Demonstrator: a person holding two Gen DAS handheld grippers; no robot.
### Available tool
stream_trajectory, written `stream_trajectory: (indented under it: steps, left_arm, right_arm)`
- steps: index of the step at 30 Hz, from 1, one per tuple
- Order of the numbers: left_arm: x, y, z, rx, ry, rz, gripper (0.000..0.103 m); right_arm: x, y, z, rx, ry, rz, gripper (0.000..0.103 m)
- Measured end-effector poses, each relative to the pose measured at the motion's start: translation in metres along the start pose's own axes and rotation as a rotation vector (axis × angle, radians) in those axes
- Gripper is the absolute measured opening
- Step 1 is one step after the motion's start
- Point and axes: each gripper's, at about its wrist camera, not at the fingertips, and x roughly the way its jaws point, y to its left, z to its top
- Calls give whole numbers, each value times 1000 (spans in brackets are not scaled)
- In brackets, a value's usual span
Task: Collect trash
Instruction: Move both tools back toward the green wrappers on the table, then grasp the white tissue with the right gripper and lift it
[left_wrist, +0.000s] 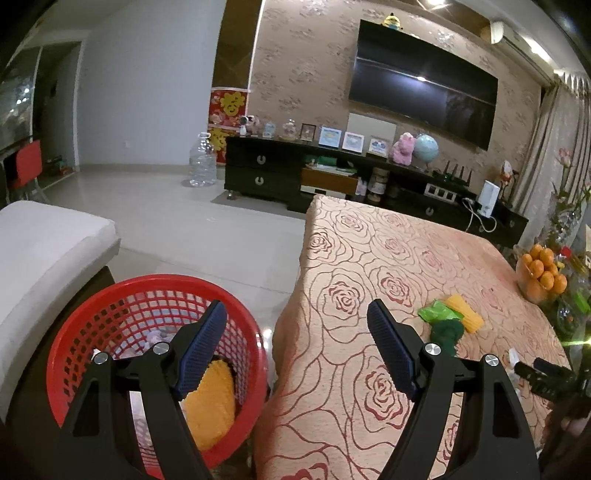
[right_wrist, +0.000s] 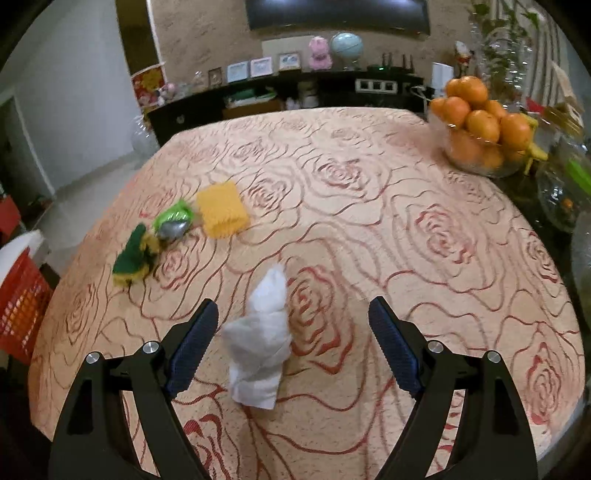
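Note:
A crumpled white tissue (right_wrist: 262, 339) lies on the rose-patterned tablecloth (right_wrist: 369, 221), between the fingers of my right gripper (right_wrist: 293, 314). That gripper is open and its pads stand clear of the tissue. Farther left on the cloth are a yellow sponge (right_wrist: 221, 212), a green and silver wrapper (right_wrist: 173, 223) and a green and yellow scrubber (right_wrist: 135, 258). My left gripper (left_wrist: 297, 317) is open and empty, hovering over the gap between the table edge and a red mesh basket (left_wrist: 74, 354). An orange-yellow item (left_wrist: 212, 406) lies in the basket.
A glass bowl of oranges (right_wrist: 480, 129) and glassware (right_wrist: 561, 192) stand at the table's right side. A white seat (left_wrist: 48, 251) sits left of the basket. Beyond the table are a dark TV cabinet (left_wrist: 266, 170), a large water bottle (left_wrist: 202, 160) and tiled floor (left_wrist: 184, 218).

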Motion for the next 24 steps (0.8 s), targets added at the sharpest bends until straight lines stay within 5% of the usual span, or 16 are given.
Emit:
stream_trajectory:
  steps: [7, 15, 24]
  left_arm:
    - [3, -18, -5, 51, 6, -2, 76]
    - [4, -20, -6, 53, 6, -2, 76]
    - [7, -36, -9, 88, 21, -24, 76]
  right_arm:
    - [8, 19, -7, -65, 24, -3, 77]
    - [12, 12, -8, -46, 54, -11, 43]
    - [6, 20, 2, -56, 21, 2, 40]
